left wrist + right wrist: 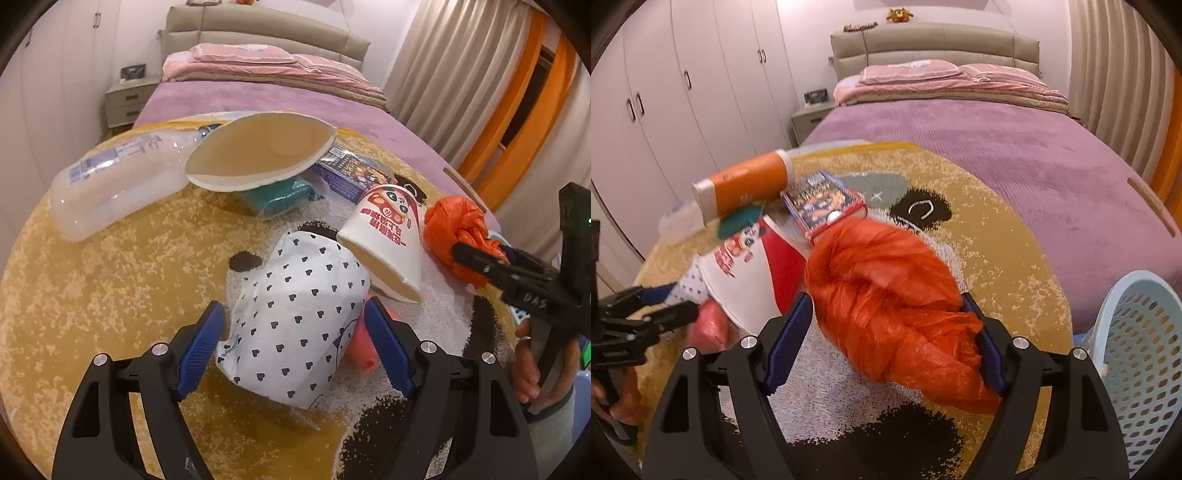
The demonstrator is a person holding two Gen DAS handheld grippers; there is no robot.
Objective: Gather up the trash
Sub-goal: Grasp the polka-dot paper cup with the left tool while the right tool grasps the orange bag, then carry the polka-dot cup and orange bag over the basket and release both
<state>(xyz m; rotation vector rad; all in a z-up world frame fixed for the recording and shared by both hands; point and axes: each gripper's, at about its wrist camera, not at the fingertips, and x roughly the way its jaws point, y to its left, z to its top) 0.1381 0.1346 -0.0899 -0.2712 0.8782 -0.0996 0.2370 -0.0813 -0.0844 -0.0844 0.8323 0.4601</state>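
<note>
Bedroom floor: a yellow rug (110,280) at the foot of a purple bed (997,155), strewn with trash. The left gripper (295,343) stands wide, its blue pads either side of a heart-print bag (299,317) without visibly pressing it. The right gripper (886,339) is likewise spread around a crumpled orange bag (886,295); its right pad looks to be touching the plastic, the left one apart, so I judge neither bag is gripped yet. A blue basket (1137,354) sits just right of the right gripper, likely where the trash goes.

To do it well, each gripper should sink lower so the pads close on the bag's bulk, not a loose fold, and squeeze gently.

A paper cup (384,240) leans on the heart-print bag and may tumble. Something pink (364,350) under the bag is mostly hidden. The basket is cut off by the frame edge.
</note>
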